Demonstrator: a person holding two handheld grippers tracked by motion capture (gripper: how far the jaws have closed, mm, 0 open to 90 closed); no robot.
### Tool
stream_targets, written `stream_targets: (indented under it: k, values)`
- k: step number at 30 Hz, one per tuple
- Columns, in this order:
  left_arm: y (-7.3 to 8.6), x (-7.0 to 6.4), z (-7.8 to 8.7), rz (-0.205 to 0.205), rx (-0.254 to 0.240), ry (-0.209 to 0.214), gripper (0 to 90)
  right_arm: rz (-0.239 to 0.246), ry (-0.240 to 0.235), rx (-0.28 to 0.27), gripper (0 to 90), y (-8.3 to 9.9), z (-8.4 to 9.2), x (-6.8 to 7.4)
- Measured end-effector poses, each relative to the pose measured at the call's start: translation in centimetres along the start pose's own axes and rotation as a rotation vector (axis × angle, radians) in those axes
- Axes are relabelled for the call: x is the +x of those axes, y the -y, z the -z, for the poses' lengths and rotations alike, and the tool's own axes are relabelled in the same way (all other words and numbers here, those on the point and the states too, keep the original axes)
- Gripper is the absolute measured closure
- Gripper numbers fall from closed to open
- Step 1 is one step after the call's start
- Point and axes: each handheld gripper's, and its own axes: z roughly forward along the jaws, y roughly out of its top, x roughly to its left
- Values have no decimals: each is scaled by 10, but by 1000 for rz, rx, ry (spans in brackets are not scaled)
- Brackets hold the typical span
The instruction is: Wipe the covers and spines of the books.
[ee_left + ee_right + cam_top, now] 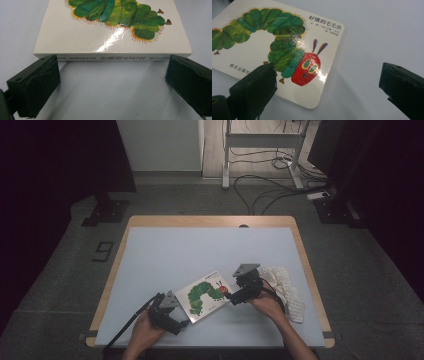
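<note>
A white board book (206, 296) with a green caterpillar on its cover lies flat on the pale table (165, 260). My left gripper (181, 324) is at the book's near-left spine edge, open; in the left gripper view the spine (112, 58) runs between the two wide-apart jaws, just beyond their tips. My right gripper (231, 297) is at the book's right side, open; in the right gripper view the book cover (274, 50) lies ahead, with one jaw over the book's near edge and the other over bare table. Neither gripper holds anything.
A crumpled white cloth (286, 290) lies on the table to the right of the right hand. The table's wooden rim (210, 221) runs along the far edge. Cables and a metal stand (260, 155) are on the floor beyond.
</note>
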Motion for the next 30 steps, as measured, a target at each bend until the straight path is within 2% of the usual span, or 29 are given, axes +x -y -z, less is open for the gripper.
stream_targets:
  k: [9, 14, 21, 26, 28, 30]
  values:
    - [0, 1, 0, 5, 2, 7, 0, -18, -50, 15, 6, 0, -28, 4]
    - [0, 1, 0, 7, 1, 7, 0, -63, -105, 16, 0, -2, -40, 4]
    - [0, 1, 0, 7, 0, 7, 0, -109, -162, 3, 0, -7, -52, -2]
    - [0, 1, 0, 7, 0, 7, 0, -106, -174, 1, 0, -13, -59, -2]
    - [0, 1, 0, 7, -1, 8, 0, -103, -201, -5, 0, -15, -61, -1]
    - [0, 1, 0, 7, -1, 8, 0, -114, -194, -3, 0, -16, -61, 1]
